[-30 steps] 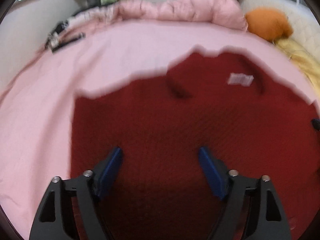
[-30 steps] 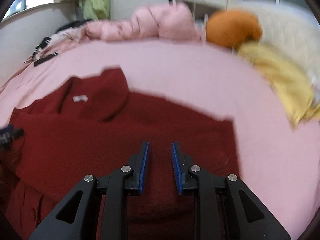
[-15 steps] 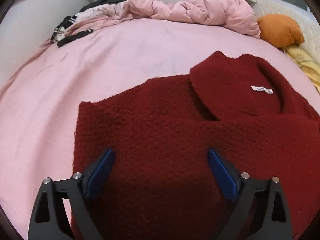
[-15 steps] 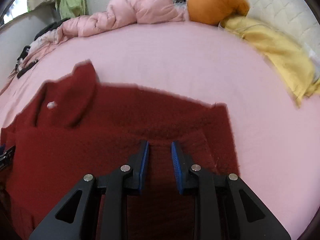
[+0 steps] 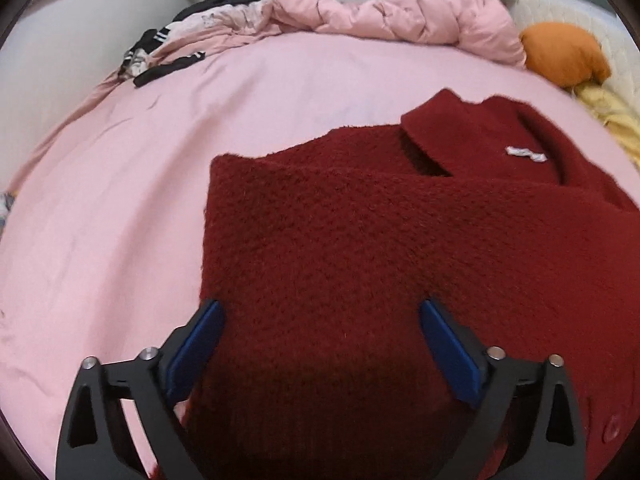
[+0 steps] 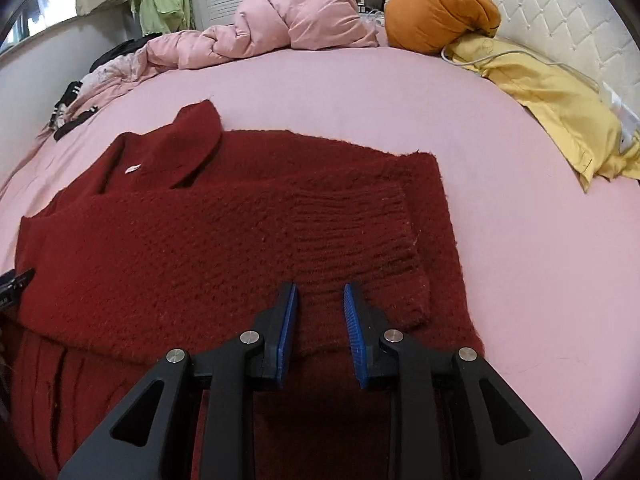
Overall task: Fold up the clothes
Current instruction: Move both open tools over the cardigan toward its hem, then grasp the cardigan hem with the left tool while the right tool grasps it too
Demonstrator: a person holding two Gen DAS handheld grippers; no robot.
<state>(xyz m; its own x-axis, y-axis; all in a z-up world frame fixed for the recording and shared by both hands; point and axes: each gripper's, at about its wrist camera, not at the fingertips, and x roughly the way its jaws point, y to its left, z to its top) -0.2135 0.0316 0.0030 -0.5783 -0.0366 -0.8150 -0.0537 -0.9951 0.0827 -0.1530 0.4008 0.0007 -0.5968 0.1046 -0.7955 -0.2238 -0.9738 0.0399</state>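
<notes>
Folding on pink bed point(image 6: 360, 92): red sweater point(image 6: 200, 232) sleeve laid across; left gripper point(image 5: 320, 312) just spread wide, right gripper point(image 6: 320, 300) narrowly parted, both empty; best smoothed flat before next fold.

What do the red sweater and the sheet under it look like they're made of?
Red sweater: thick, fuzzy knit, likely wool or acrylic; looped nap and ribbed sleeve cuff show. Pink sheet: smooth, matte woven fabric, probably cotton or a blend; it lies flat with fine creases.
</notes>
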